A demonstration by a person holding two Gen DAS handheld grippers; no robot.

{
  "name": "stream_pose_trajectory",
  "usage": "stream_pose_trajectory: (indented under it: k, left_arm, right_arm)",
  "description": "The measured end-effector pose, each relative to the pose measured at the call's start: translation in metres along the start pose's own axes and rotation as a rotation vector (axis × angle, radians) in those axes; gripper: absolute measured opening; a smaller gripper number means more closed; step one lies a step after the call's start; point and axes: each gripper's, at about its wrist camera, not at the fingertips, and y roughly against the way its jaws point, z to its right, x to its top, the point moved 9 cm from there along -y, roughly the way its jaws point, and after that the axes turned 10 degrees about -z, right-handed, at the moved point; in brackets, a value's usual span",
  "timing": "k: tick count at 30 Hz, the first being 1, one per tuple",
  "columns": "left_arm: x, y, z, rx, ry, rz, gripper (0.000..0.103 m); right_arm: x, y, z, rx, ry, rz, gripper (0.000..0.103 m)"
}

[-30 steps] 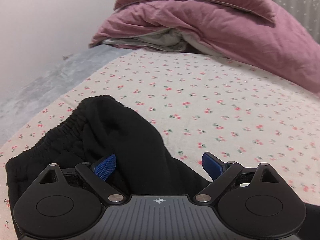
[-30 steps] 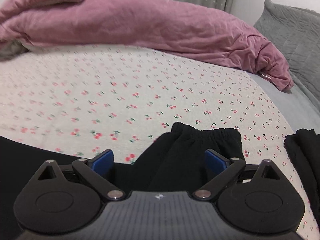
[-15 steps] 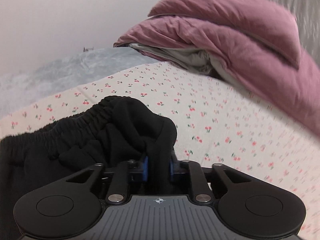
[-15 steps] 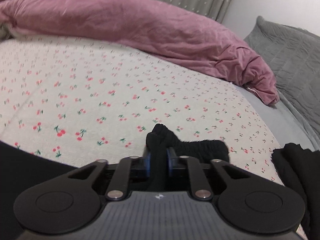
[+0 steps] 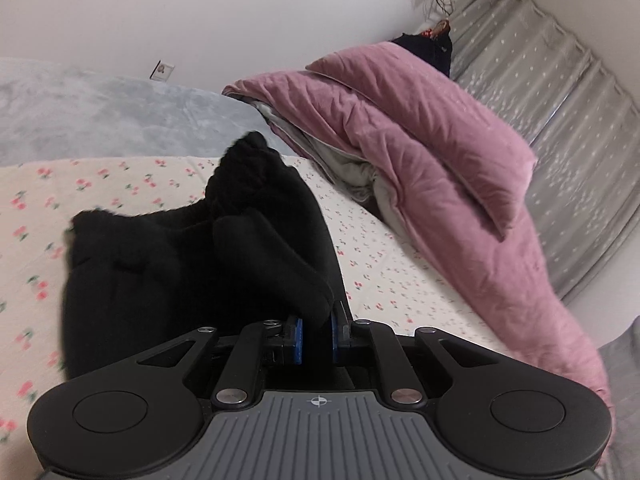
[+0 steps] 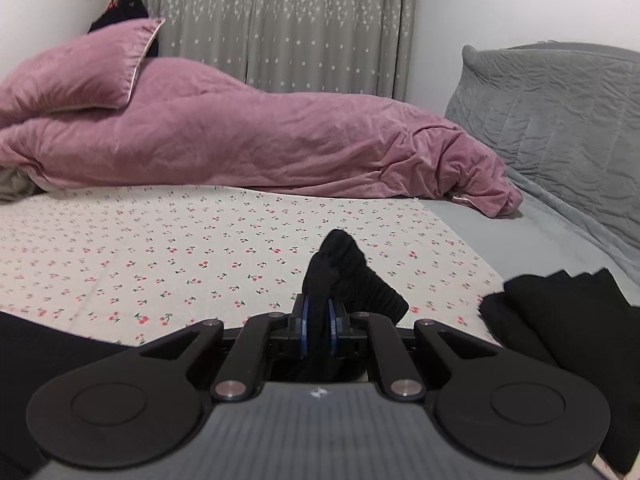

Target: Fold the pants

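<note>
The black pants [image 5: 192, 264] lie bunched on the cherry-print sheet [image 5: 404, 276], with the elastic waistband lifted into a peak. My left gripper [image 5: 316, 332] pinches a thick fold of this cloth between its blue pads, and its jaws are still closing on it. In the right wrist view my right gripper [image 6: 318, 328] is shut on another ribbed edge of the black pants [image 6: 352, 276], raised above the sheet [image 6: 160, 248]. More black cloth [image 6: 568, 320] lies to the right, and I cannot tell whether it is part of the same garment.
A pink duvet [image 6: 240, 140] and pillow [image 6: 76, 76] are heaped along the far side of the bed. A grey quilted cushion [image 6: 560, 120] stands at the right. Grey curtains [image 6: 288, 20] hang behind. In the left wrist view a grey blanket [image 5: 100, 120] lies at the far left.
Both grippers went from open over the pants to shut on folds of black cloth. Both then lifted the cloth, and the left one rolled and swung toward the pink duvet.
</note>
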Motion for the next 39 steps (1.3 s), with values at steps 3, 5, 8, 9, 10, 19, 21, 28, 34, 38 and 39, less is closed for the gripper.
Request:
stream_pose_trajectory:
  k: [3,5,8,9,10,19,21,28,34,38,39]
  left_arm:
    - [-0.005,0.013,-0.009,-0.015,0.008,-0.015,0.01]
    - [-0.012,0.019,-0.017,-0.008,0.007,-0.035,0.011]
    - [-0.024,0.02,-0.033,0.028,0.016,-0.072,0.011]
    - [-0.029,0.02,-0.038,0.044,0.016,-0.088,0.011]
    - [-0.034,0.018,-0.042,0.061,0.014,-0.108,0.011]
    - [-0.077,0.024,-0.024,0.13,-0.301,-0.261,0.048]
    - [-0.093,0.031,-0.002,0.111,-0.445,-0.266,0.074]
    - [-0.157,0.03,0.08,-0.034,-0.884,-0.325,0.09]
    - [-0.204,0.013,0.129,-0.138,-1.108,-0.353,0.092]
    - [-0.236,0.004,0.156,-0.222,-1.273,-0.367,0.092]
    - [-0.244,0.001,0.163,-0.239,-1.306,-0.374,0.092]
  right_arm:
    - [-0.007,0.017,0.012,0.008,-0.015,0.018,0.009]
    - [-0.012,0.024,0.024,0.011,-0.039,0.017,0.009]
    - [-0.027,0.023,0.039,0.036,-0.094,-0.023,0.009]
    - [-0.033,0.02,0.044,0.042,-0.11,-0.042,0.009]
    - [-0.041,0.016,0.048,0.045,-0.13,-0.067,0.011]
    - [-0.079,0.003,0.088,0.135,-0.346,-0.177,0.088]
    - [-0.077,0.009,0.094,0.183,-0.398,-0.153,0.093]
    - [-0.082,0.004,0.096,0.36,-0.578,-0.162,0.098]
    - [-0.097,-0.005,0.08,0.546,-0.678,-0.255,0.098]
    - [-0.101,-0.009,0.074,0.566,-0.647,-0.277,0.098]
    - [-0.102,-0.009,0.073,0.563,-0.643,-0.281,0.098]
